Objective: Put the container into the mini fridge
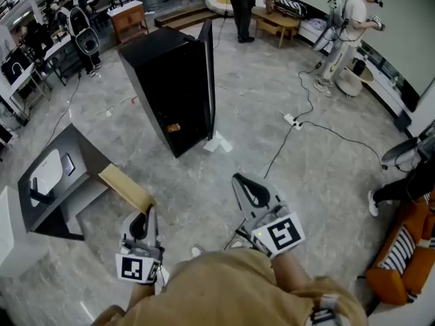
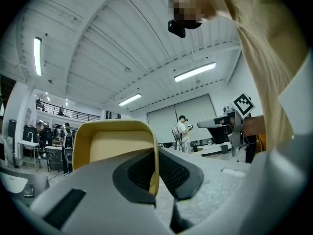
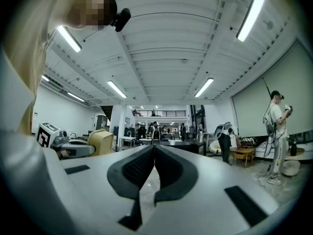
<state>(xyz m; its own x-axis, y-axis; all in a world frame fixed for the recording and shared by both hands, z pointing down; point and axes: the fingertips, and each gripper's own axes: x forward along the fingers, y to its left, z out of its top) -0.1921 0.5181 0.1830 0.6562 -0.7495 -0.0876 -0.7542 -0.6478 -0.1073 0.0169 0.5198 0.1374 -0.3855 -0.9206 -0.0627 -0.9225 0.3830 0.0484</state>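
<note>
The container (image 1: 126,185) is a tan-yellow open tub. It sticks out ahead of my left gripper (image 1: 141,216), low on the left of the head view. In the left gripper view my left gripper (image 2: 156,153) is shut on the container (image 2: 115,141), pinching its wall at the rim. My right gripper (image 1: 240,180) is held beside it, shut and empty; its own view shows the right gripper (image 3: 154,148) with pads together. The black mini fridge (image 1: 163,80) stands on the floor ahead, its door (image 1: 208,73) swung open.
A dark grey stand (image 1: 75,182) with a white object (image 1: 46,172) is at the left. A white sheet (image 1: 219,143) lies at the fridge's foot. A power strip (image 1: 292,121) and cables cross the floor. People stand at the back, and an orange seat (image 1: 401,263) is at the right.
</note>
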